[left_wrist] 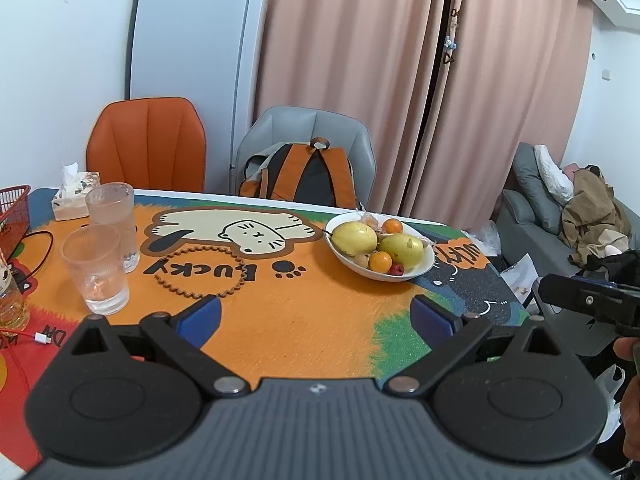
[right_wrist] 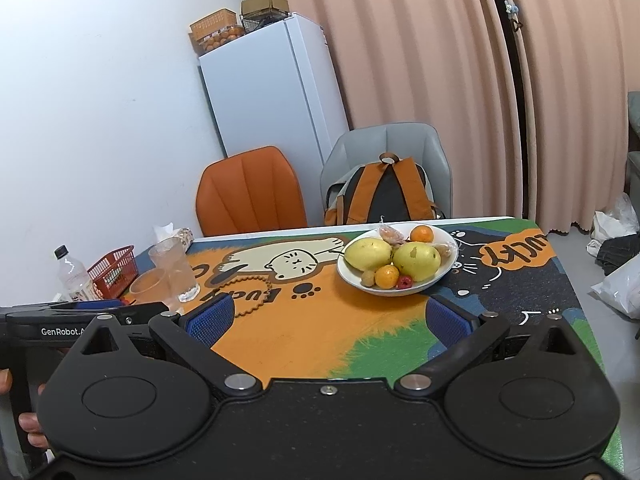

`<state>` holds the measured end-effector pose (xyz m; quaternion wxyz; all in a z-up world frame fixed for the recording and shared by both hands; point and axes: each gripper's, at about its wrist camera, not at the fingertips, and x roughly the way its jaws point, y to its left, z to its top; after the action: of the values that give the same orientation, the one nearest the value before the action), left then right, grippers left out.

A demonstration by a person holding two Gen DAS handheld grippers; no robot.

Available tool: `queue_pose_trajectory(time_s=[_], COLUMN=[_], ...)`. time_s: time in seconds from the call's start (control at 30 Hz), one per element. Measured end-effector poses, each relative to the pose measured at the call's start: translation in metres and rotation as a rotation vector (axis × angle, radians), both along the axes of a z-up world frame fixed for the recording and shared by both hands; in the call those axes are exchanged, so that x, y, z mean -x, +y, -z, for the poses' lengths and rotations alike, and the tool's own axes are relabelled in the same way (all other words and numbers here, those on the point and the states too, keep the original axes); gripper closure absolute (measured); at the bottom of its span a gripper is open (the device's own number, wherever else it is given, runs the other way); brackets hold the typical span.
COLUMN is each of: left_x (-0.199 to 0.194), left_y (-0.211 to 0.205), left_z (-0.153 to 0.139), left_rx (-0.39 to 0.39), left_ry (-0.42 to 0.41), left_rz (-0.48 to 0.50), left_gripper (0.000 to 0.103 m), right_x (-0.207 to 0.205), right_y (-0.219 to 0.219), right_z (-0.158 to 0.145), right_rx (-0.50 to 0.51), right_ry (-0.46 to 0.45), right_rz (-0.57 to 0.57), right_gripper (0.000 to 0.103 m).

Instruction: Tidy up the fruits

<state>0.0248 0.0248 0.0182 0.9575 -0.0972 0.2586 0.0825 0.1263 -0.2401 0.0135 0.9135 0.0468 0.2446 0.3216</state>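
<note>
A white bowl (left_wrist: 424,270) (right_wrist: 448,236) stands on the table's far right part. It holds two yellow mangoes (left_wrist: 354,237) (right_wrist: 416,260), two small oranges (left_wrist: 380,261) (right_wrist: 421,234), a red fruit (left_wrist: 397,268) (right_wrist: 405,281) and small brown fruits. A red basket (left_wrist: 14,202) (right_wrist: 114,270) stands at the left edge. My left gripper (left_wrist: 316,320) is open and empty, over the orange mat short of the bowl. My right gripper (right_wrist: 326,318) is open and empty, also short of the bowl.
Two clear glasses (left_wrist: 98,268) (right_wrist: 174,270), a tissue box (left_wrist: 74,196), a plastic bottle (right_wrist: 72,276) and a brown ring mat (left_wrist: 200,272) sit on the left. An orange chair (left_wrist: 146,144) and a grey chair with a backpack (left_wrist: 304,176) stand behind the table.
</note>
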Motion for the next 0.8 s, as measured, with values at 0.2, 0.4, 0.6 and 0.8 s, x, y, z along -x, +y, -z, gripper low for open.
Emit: queue_pose_trajectory(time_s=[0.2, 0.4, 0.6, 0.8], left_x=[0.0003, 0.0004, 0.0004, 0.0002], left_y=[-0.0003, -0.0008, -0.0051, -0.0062], left_z=[-0.0001, -0.0002, -0.0002, 0.0], left_rx=[0.001, -0.001, -0.005, -0.006], left_ry=[0.001, 0.0, 0.0, 0.002], left_rz=[0.001, 0.005, 0.013, 0.015], left_gripper=[0.003, 0.003, 0.003, 0.003], right_x=[-0.0009, -0.0019, -0.002, -0.002], right_y=[-0.0006, -0.0018, -0.0018, -0.0012], right_z=[0.0002, 0.0004, 0.0004, 0.0007], right_rx=[0.002, 0.001, 0.002, 0.006], right_ry=[0.004, 0.003, 0.004, 0.007], right_rz=[0.003, 0.002, 0.003, 0.001], right_gripper=[0.0, 0.0, 0.0, 0.0])
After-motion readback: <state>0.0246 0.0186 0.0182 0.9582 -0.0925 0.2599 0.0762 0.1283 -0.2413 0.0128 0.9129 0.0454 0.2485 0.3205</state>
